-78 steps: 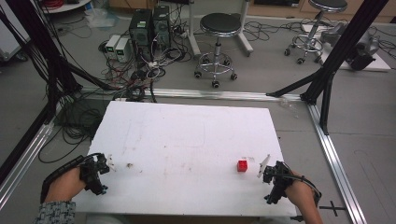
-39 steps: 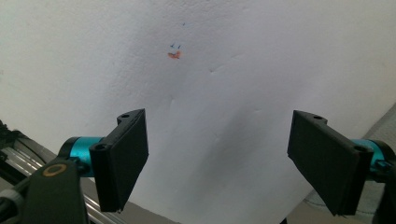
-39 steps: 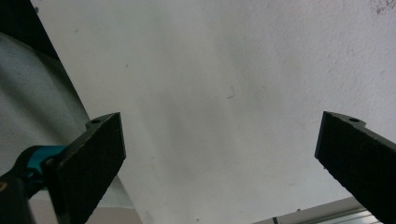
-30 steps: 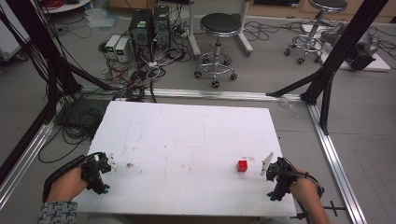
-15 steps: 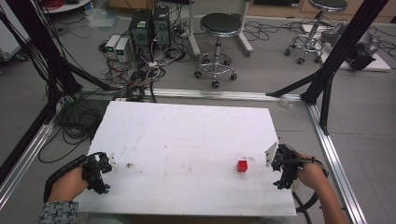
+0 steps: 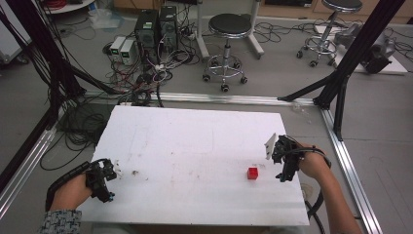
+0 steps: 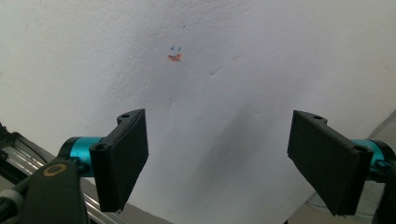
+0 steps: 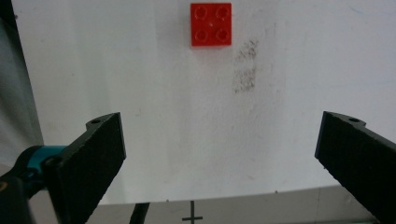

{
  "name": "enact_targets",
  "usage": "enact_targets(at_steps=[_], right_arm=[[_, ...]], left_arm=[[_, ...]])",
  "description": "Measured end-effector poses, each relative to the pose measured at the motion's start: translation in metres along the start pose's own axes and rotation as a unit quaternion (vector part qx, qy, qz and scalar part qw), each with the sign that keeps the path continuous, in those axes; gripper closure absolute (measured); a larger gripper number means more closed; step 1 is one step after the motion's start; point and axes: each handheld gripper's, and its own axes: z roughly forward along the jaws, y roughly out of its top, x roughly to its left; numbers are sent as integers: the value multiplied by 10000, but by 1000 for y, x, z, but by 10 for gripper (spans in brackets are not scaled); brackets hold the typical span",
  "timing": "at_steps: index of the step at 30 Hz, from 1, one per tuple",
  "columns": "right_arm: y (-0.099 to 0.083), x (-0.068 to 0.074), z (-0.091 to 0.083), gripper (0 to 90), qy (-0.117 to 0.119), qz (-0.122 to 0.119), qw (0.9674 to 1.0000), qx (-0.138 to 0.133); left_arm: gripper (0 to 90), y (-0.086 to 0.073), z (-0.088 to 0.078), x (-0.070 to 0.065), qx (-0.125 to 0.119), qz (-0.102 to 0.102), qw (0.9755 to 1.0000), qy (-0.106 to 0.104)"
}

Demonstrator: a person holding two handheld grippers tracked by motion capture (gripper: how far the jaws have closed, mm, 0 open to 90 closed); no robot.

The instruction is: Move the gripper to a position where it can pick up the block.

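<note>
A small red four-stud brick lies on the white table toward its right front. My right gripper hovers just right of the brick near the table's right edge, its jaws wide open with nothing between them. My left gripper rests at the table's front left corner, also open and empty, looking at bare white board with a small orange and blue mark.
The table's edges are close to both grippers. A smudge marks the board beside the brick. Beyond the far edge are a black stool, computer boxes, tangled cables and black frame posts.
My right gripper has lifted and moved away from the front edge, toward the far right, ending beside the brick. The left gripper and the brick have stayed put.
</note>
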Motion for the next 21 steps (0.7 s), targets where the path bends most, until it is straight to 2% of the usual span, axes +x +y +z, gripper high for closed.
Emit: enact_targets(at_steps=[3, 4, 5, 6, 13, 21], right_arm=[[5, -1, 6, 9, 42, -46, 10000, -11], [9, -3, 14, 9, 78, -58, 10000, -4], [9, -3, 14, 9, 78, -58, 10000, -4], [14, -4, 22, 10, 133, -93, 9999, 32], [29, -7, 45, 10, 242, -123, 9996, 57], [40, -7, 66, 9, 353, -153, 9992, 72]], left_arm=[[207, 0, 1, 0, -10, -3, 10000, -32], [207, 0, 1, 1, 15, 0, 10000, -35], [207, 0, 1, 1, 15, 0, 10000, -35], [207, -1, 2, 1, -3, -21, 10000, -37], [208, -1, 2, 1, 16, -13, 10000, -47], [208, -1, 2, 1, 21, -6, 10000, -44]])
